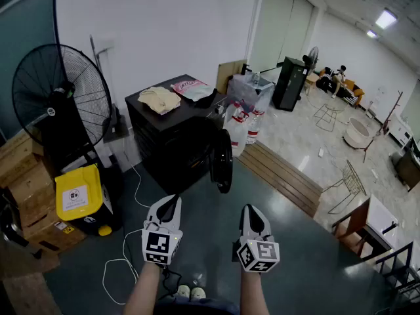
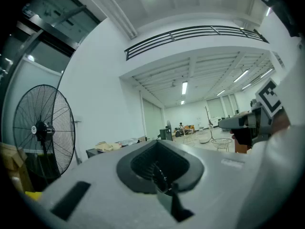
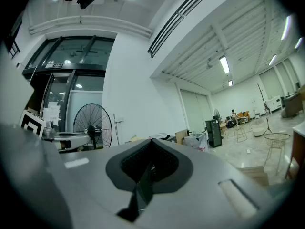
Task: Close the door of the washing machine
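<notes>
A large hall with a dark green floor and white walls lies ahead, a standing fan (image 1: 62,104) and a yellow bin (image 1: 79,192) off beyond the left gripper (image 1: 169,207). The washing machine (image 1: 174,143), a black cabinet with folded cloth (image 1: 159,99) on top, stands ahead of both grippers and well apart from them. Its round door (image 1: 222,163) is swung out towards the person, roughly in line with the gap between the two grippers and a little nearer the right gripper (image 1: 252,216). Both grippers are held level with their jaws pressed together and nothing between them. As far as the task goes, nothing looks done yet: the door stands open and neither gripper touches it. The approach, the push on the door and the latching are probably all left to do.
</notes>
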The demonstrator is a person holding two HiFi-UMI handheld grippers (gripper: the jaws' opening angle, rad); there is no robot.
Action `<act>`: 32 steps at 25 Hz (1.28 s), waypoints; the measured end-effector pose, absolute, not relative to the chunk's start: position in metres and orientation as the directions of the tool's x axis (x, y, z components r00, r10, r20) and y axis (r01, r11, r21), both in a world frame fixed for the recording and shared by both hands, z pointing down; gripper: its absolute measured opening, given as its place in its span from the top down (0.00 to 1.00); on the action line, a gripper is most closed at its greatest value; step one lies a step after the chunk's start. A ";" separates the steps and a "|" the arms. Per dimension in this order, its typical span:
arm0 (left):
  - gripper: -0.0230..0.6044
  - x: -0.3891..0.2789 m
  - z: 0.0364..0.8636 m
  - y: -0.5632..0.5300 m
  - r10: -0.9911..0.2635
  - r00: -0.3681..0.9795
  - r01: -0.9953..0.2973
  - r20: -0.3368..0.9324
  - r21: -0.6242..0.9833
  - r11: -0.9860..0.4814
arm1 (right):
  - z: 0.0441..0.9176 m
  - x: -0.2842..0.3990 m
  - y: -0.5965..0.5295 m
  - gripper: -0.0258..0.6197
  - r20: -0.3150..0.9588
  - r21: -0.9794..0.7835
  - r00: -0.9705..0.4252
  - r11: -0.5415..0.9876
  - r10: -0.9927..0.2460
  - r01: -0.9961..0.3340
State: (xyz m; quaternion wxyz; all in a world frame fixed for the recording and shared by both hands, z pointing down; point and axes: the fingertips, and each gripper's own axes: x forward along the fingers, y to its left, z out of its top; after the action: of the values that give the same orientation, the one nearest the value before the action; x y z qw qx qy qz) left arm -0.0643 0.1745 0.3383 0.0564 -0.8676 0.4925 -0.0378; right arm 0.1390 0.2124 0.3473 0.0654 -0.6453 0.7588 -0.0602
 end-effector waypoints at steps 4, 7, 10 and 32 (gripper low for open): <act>0.95 -0.064 0.339 0.176 -0.862 0.506 -0.854 0.011 -0.133 -0.503 | 0.347 0.140 0.213 0.94 -0.021 -0.176 -0.161 0.162 -0.987 -0.971; 0.95 -0.067 0.338 0.177 -0.864 0.504 -0.856 0.011 -0.132 -0.501 | 0.347 0.138 0.215 0.94 -0.021 -0.181 -0.163 0.164 -0.986 -0.970; 0.95 -0.068 0.337 0.178 -0.864 0.503 -0.857 0.009 -0.128 -0.499 | 0.346 0.136 0.215 0.94 -0.021 -0.180 -0.165 0.166 -0.986 -0.969; 0.95 -0.061 0.349 0.185 -0.856 0.516 -0.849 0.028 -0.111 -0.516 | 0.357 0.138 0.227 0.84 -0.019 -0.190 -0.159 0.160 -0.987 -0.969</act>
State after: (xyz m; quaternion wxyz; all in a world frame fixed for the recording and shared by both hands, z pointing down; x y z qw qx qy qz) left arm -0.0613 0.1851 0.3486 0.0415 -0.8698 0.4901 -0.0392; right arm 0.1379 0.2271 0.3574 0.0689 -0.6448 0.7583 -0.0667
